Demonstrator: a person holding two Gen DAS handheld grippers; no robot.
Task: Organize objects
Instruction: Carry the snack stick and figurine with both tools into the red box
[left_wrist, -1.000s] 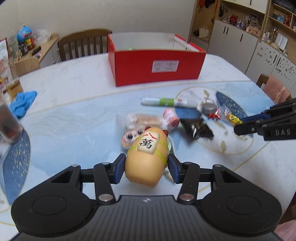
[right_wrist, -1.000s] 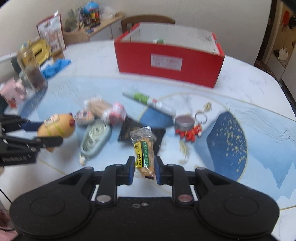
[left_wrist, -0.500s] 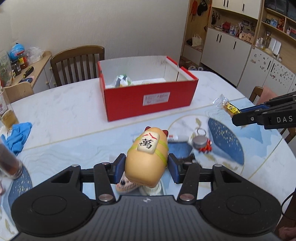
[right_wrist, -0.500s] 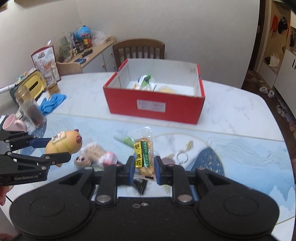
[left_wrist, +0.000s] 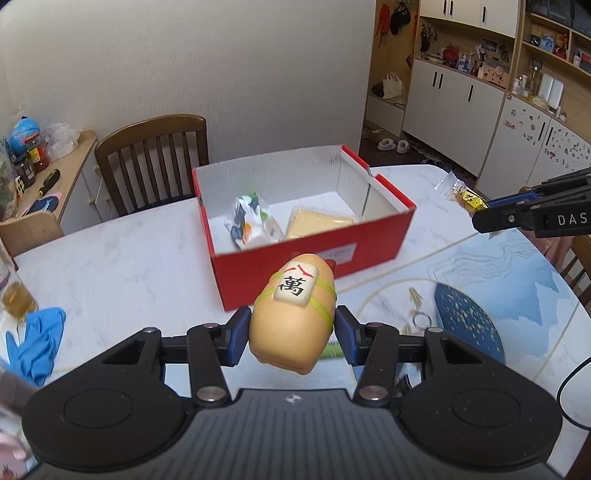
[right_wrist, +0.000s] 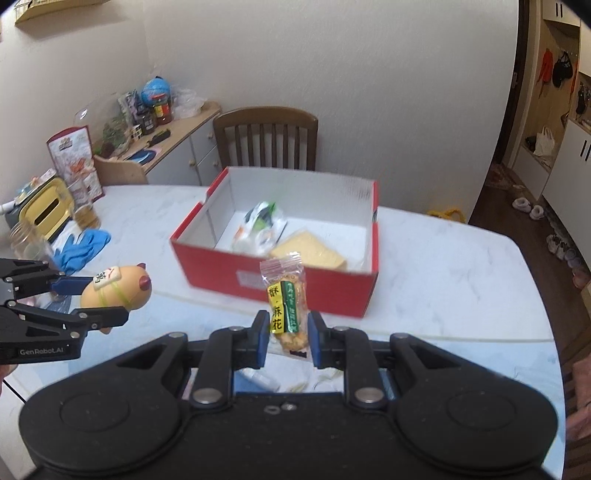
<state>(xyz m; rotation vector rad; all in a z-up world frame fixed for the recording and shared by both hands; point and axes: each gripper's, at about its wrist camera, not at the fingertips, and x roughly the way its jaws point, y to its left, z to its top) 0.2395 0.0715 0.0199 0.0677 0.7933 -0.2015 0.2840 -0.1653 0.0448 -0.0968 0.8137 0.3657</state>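
My left gripper (left_wrist: 291, 334) is shut on a tan capybara toy (left_wrist: 293, 315) with a mahjong tile on its back, held in the air in front of the red box (left_wrist: 314, 254). The right gripper (right_wrist: 286, 332) is shut on a clear snack packet (right_wrist: 286, 301) with a green and yellow label, also lifted before the red box (right_wrist: 280, 278). Inside the box lie a white printed packet (left_wrist: 251, 221) and a yellow flat pack (left_wrist: 317, 223). The right gripper (left_wrist: 480, 208) with its snack shows at the right of the left wrist view; the left gripper (right_wrist: 107, 301) with the toy (right_wrist: 116, 288) shows at the left of the right wrist view.
A blue glove (left_wrist: 35, 339) and a glass of amber drink (left_wrist: 16, 297) sit at the table's left. A key ring (left_wrist: 421, 319) lies on the blue-patterned mat (left_wrist: 469, 317). A wooden chair (left_wrist: 155, 155) stands behind the box, and a cluttered sideboard (right_wrist: 162, 136) is at the left.
Both grippers have risen off the table with the toy and the snack packet and moved toward the red box, whose inside now shows. The loose items on the mat have dropped below view.
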